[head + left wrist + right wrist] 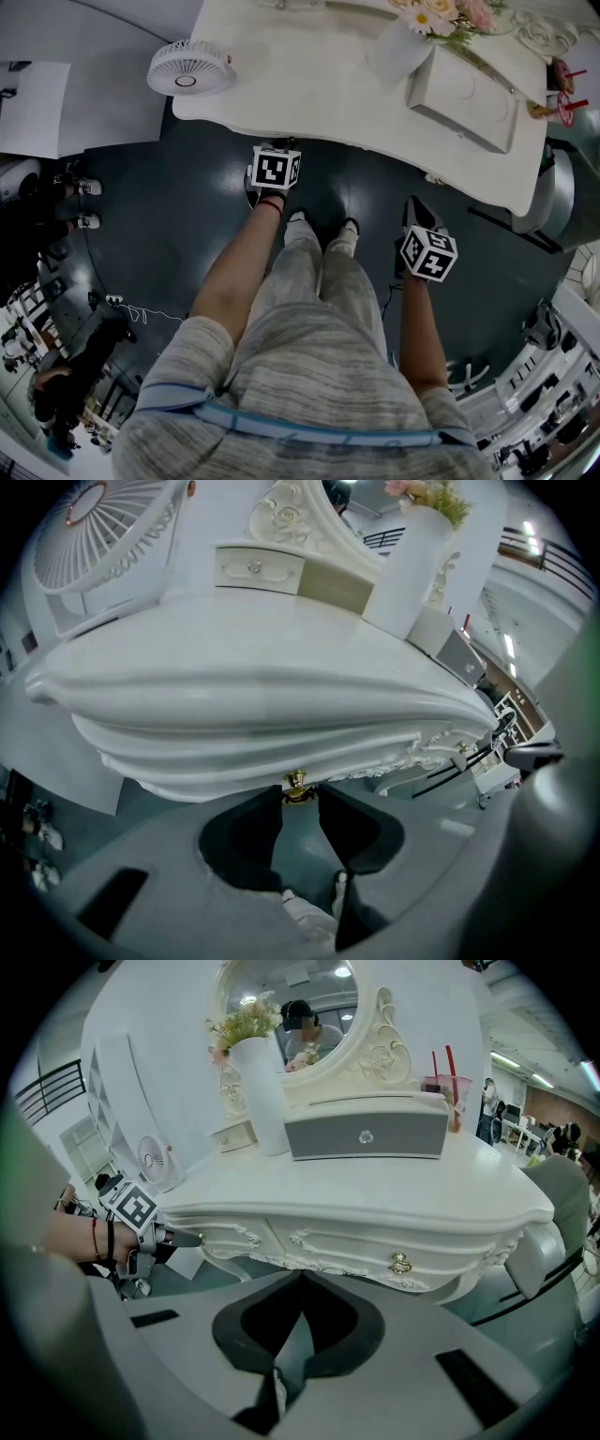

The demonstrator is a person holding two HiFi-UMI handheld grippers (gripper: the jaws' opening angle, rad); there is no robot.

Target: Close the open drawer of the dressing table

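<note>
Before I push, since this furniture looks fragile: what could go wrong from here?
The left tongs grip the gold knob only at their tips, so they may slip off mid-push. A hard shove could jolt the table and tip the tall vase standing on it.

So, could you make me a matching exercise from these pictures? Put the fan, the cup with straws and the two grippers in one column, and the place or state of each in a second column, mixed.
Things:
1. fan
2. cup with red straws
3. left gripper
4. right gripper

Places or states:
A. shut, holding nothing
B. at the person's left end of the dressing table
C. closed on the gold knob
D. at the right end, near the grey box

Pairs: 1-B, 2-D, 3-C, 4-A
</note>
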